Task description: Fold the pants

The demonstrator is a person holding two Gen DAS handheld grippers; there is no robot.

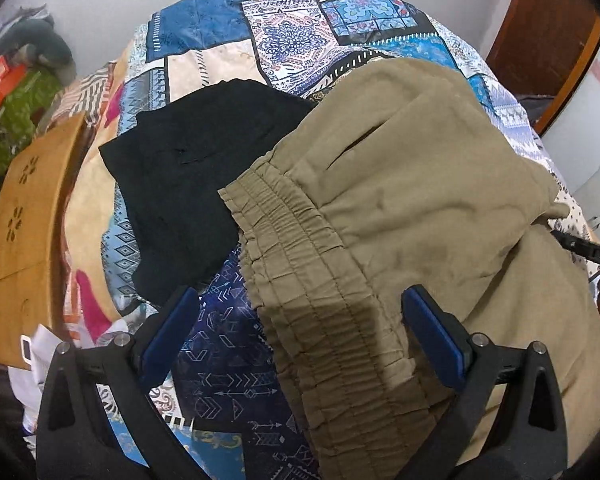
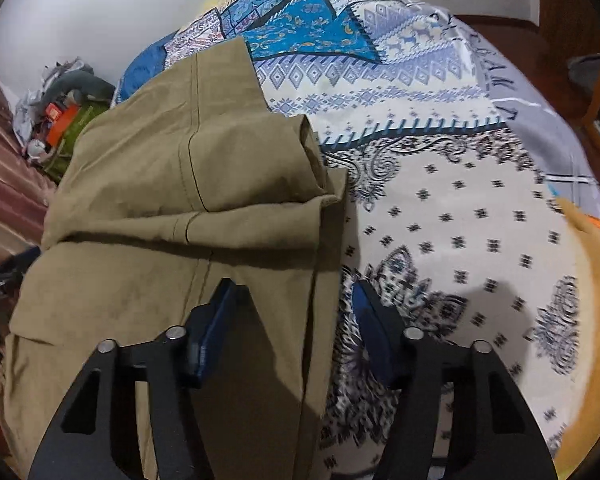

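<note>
While both views look down on the bed, each shows its own part.
Pants: khaki pants lie partly folded on the patterned bedspread, one layer lapped over another.
Left view only: the gathered elastic waistband and a black garment lying just beside it, its edge tucked under the khaki; a tan cardboard box at the bed's left edge.
Right view only: the lapped-over leg and its side seam, with bare bedspread to the right.
Left gripper: fingers spread, hovering above the waistband, holding nothing.
Right gripper: fingers spread wide above the pants' right edge, holding nothing.
</note>
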